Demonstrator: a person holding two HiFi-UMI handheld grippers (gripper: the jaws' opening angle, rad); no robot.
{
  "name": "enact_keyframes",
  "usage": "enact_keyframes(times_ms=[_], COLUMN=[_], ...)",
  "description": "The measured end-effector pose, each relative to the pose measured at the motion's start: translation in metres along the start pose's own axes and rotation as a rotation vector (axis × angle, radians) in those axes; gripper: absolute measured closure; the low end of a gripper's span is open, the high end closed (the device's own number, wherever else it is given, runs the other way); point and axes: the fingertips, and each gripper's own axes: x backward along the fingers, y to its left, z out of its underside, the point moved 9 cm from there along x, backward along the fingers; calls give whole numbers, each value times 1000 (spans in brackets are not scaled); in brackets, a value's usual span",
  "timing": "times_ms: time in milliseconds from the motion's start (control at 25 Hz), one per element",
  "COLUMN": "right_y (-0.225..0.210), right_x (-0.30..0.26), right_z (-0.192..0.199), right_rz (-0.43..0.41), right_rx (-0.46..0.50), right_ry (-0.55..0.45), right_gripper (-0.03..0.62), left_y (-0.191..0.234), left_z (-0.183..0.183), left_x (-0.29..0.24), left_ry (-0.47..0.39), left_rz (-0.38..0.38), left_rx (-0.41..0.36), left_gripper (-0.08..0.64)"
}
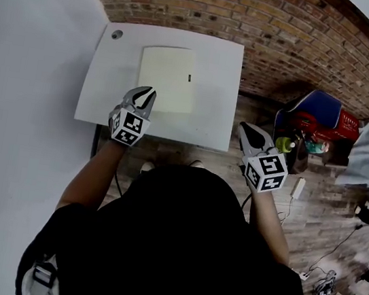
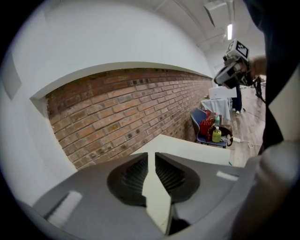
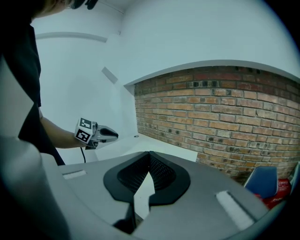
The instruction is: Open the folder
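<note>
Your left tongs (image 1: 148,94) and right tongs (image 1: 245,129) are both closed, empty. The flat cream rectangular folder (image 1: 168,72) lies upper centre on the white tabletop (image 1: 212,120), just beyond your left tongs, the nearer pair.

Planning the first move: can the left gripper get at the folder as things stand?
Probably yes. The left gripper is by the near left corner of the folder, with nothing lying between them on the table. Its jaws look shut, so they would need to open first.
</note>
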Motion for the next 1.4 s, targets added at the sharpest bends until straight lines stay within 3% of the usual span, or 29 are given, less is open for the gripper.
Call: enact_keyframes(times_ms=[240, 480, 640, 1040, 1400], right_y=[-6, -11, -13, -19, -23], right_x=[4, 6, 7, 5, 2], right_z=[8, 16, 19, 26, 32], right_rz=[13, 20, 20, 21, 25], right_rx=[-5, -22, -32, -45, -53], right_ry=[22, 32, 36, 50, 75], right_gripper=[591, 591, 591, 591, 591], left_y=[-17, -39, -56, -89, -98], left_z=[-1, -4, -4, 23, 43], left_x=[-20, -35, -44, -83, -114], left_ry=[-32, -87, -97, 38, 85], left_rz=[56, 143, 185, 295, 249], left_rx=[-26, -67, -130, -236, -349], left_gripper=[483, 469, 367, 190, 152])
